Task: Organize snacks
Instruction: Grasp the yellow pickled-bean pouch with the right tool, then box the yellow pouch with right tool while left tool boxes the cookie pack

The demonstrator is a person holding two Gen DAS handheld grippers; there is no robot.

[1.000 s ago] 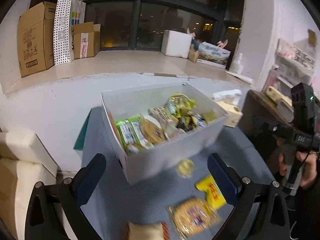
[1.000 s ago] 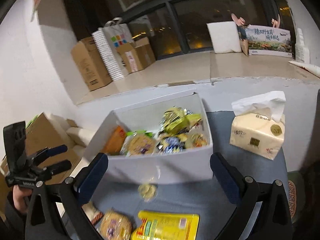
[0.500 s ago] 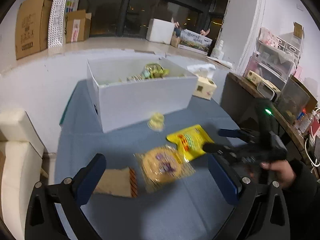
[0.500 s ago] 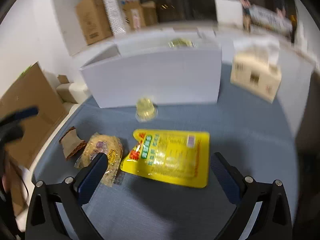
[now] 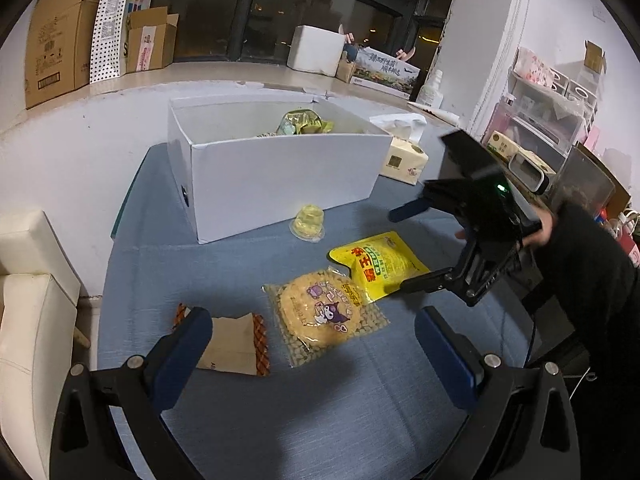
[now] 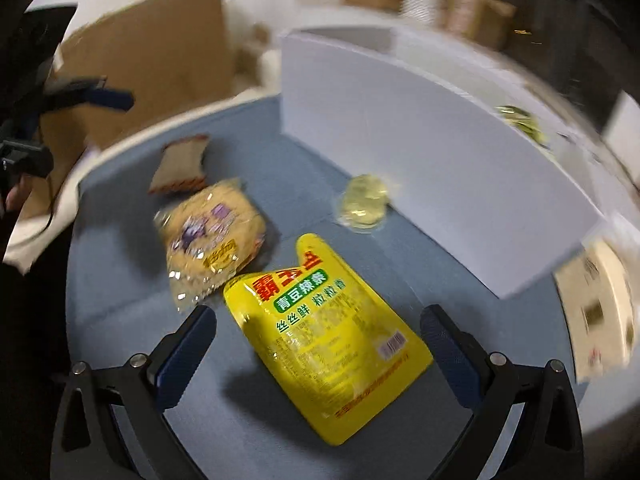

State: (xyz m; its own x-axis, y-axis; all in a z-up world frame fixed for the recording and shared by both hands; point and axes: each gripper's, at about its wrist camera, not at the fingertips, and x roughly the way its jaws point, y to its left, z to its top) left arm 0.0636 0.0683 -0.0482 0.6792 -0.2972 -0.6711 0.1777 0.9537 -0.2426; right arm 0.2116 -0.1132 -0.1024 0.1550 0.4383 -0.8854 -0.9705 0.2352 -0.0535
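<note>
A white box with snacks inside stands on the blue table. In front of it lie a clear jelly cup, a yellow pouch, a round-cracker pack and a brown packet. My left gripper is open and empty, above the cracker pack and brown packet. My right gripper is open and empty, low over the yellow pouch; it also shows in the left wrist view. The right wrist view is blurred.
A tissue box stands right of the white box. Cardboard boxes and a dotted bag sit on the far ledge. A cream chair is at the left. Shelves with clutter are at the right.
Both grippers pulled back from the box and dropped toward the table. The right gripper swung down over the yellow pouch. The snacks on the table have not moved.
</note>
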